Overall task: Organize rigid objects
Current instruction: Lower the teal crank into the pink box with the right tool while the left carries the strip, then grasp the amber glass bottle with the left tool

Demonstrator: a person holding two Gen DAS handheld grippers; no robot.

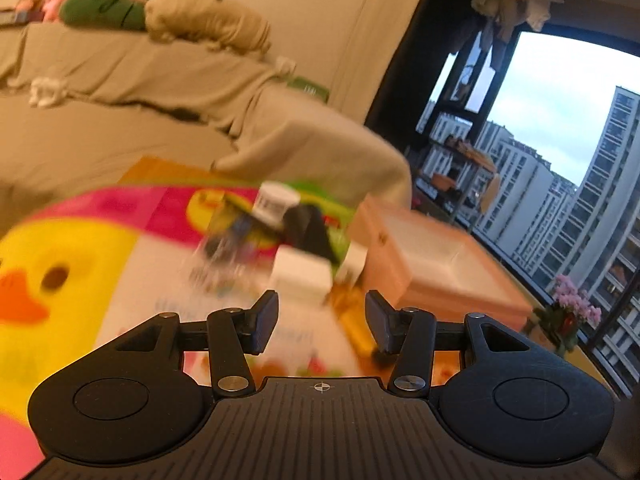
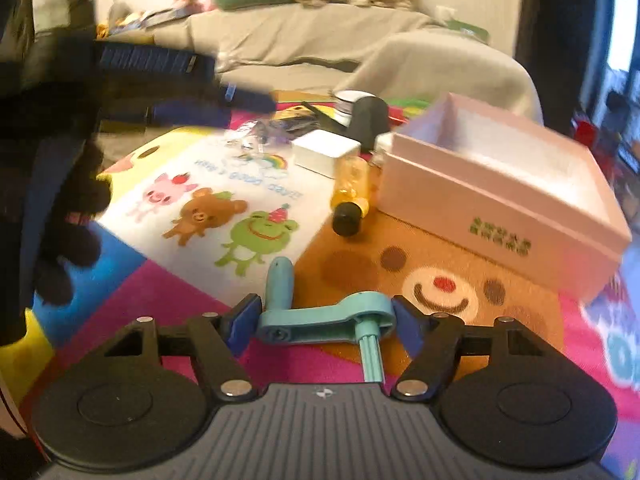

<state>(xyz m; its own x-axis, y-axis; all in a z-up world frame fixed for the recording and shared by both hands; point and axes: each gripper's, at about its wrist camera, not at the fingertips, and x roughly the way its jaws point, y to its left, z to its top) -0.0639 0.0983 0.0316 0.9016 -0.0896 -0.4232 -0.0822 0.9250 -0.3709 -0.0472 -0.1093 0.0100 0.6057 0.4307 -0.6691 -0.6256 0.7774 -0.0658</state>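
Note:
A teal crank handle [image 2: 320, 316] lies crosswise low over the play mat [image 2: 180, 292]. My right gripper [image 2: 326, 320] is shut on it, its pads touching both ends. An open pink box [image 2: 460, 208] stands just beyond on the right; the left wrist view shows this pink box [image 1: 400, 264] too. Beside it are an amber bottle [image 2: 352, 188] with a black cap, a small white box [image 2: 324, 152], a black bottle [image 2: 370, 120] and a white jar [image 2: 346, 102]. My left gripper [image 1: 322, 320] is open with nothing between its fingers, short of the white box [image 1: 302, 276].
A clear plastic bag [image 2: 256, 132] lies behind the white box. A person's dark-gloved hand [image 2: 76, 216] fills the left of the right wrist view. A sofa under a beige cover [image 1: 160, 72] stands behind the mat. Potted flowers [image 1: 572, 308] stand by the window.

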